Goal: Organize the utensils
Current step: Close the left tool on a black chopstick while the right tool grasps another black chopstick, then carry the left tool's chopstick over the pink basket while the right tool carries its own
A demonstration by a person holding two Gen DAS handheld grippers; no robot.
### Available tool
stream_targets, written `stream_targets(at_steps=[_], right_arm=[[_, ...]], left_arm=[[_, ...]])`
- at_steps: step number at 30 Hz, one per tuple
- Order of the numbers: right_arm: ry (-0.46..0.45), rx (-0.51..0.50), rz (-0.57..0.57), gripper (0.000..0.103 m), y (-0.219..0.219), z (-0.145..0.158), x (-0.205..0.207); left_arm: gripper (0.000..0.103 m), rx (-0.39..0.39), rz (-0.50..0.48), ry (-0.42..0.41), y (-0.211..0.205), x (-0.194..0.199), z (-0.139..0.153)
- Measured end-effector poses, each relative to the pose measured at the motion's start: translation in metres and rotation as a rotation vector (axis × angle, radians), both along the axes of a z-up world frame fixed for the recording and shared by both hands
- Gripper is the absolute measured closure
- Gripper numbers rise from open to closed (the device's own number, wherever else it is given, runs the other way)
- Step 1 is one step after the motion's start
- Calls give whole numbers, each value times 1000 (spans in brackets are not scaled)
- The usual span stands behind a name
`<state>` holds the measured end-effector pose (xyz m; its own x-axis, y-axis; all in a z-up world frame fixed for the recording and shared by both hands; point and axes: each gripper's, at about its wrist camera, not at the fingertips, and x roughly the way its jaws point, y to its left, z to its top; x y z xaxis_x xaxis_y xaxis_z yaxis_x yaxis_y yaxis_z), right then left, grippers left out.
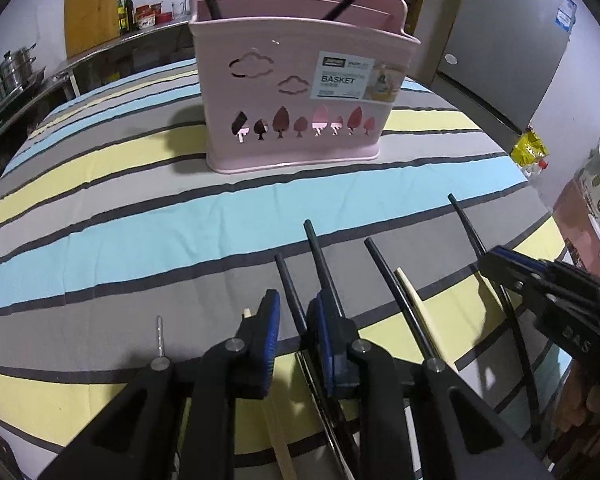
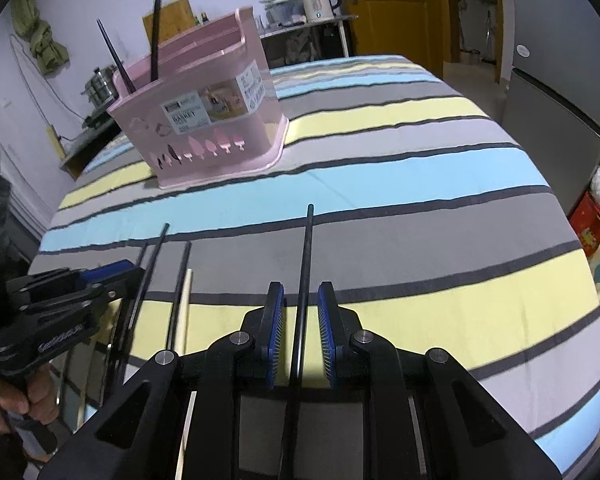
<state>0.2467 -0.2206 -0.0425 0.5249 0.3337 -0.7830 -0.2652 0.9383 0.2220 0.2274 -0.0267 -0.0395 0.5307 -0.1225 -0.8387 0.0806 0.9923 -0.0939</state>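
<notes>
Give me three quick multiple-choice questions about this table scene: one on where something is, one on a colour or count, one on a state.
1. Where does the basket stand?
A. on the striped cloth
B. on the floor
C. on a shelf

2. What colour is the basket?
A. green
B. pink
C. white

3. What lies between the right gripper fingers?
A. a spoon
B. nothing
C. a black chopstick

Answers: 1 A, it sits on the stripes. 2 B, its walls are pink. 3 C, a black stick runs through the gap, pads apart from it.
</notes>
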Motion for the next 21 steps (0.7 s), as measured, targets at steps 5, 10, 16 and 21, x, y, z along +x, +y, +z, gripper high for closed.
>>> stream_targets(at_steps=[5,10,16,21], right_arm=[[12,-39,7,85,9,-1,13],[17,-100,22,91,18,-1,21],[34,-70,16,98,13,2,27],[2,-26,7,98,5,17,21]], left_arm=[[85,22,-5,-19,-3,-1,-1],[93,8,2,-27,-2,1,-1],[96,-92,25,3,7,8,2],[98,-174,25,-26,13,7,22]])
